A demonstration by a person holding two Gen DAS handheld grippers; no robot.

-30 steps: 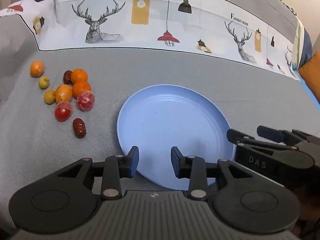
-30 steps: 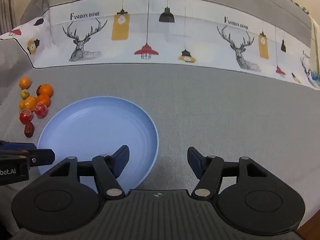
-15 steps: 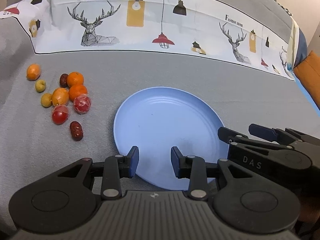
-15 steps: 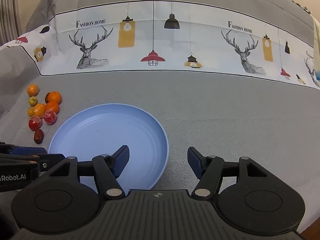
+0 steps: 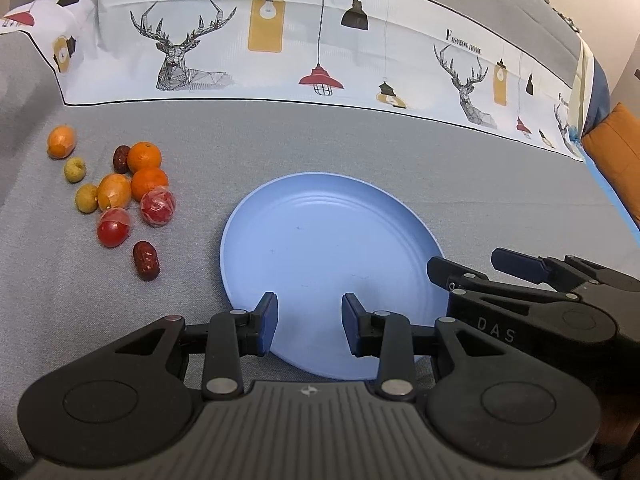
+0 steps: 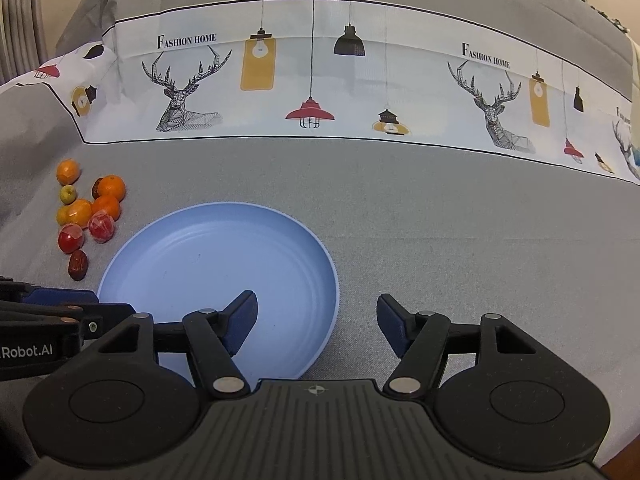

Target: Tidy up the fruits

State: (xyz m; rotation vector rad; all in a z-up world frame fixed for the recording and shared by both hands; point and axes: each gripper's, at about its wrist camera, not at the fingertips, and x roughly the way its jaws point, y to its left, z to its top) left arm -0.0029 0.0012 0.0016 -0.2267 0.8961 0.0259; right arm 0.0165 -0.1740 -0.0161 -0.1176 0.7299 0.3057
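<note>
An empty light-blue plate (image 5: 320, 240) (image 6: 216, 256) lies on the grey cloth. Left of it sits a cluster of small fruits: two oranges (image 5: 144, 156), kumquats (image 5: 114, 191), pale yellow fruits (image 5: 75, 169), two wrapped red tomatoes (image 5: 158, 207) and dark red dates (image 5: 146, 260). The same cluster (image 6: 90, 212) shows in the right wrist view. My left gripper (image 5: 309, 320) hangs open over the plate's near rim, nothing between its fingers. My right gripper (image 6: 316, 316) is open wider, astride the plate's right rim, and holds nothing. It also shows at the plate's right edge (image 5: 468, 264).
The grey tablecloth has a white band (image 5: 280, 40) printed with deer and lamps along the back. An orange cushion (image 5: 616, 148) lies at the far right. The left gripper's body (image 6: 60, 320) reaches in beside the plate's left rim.
The left gripper has drifted slightly; the fruits and plate lie as before. Both grippers stay open and hold nothing.
</note>
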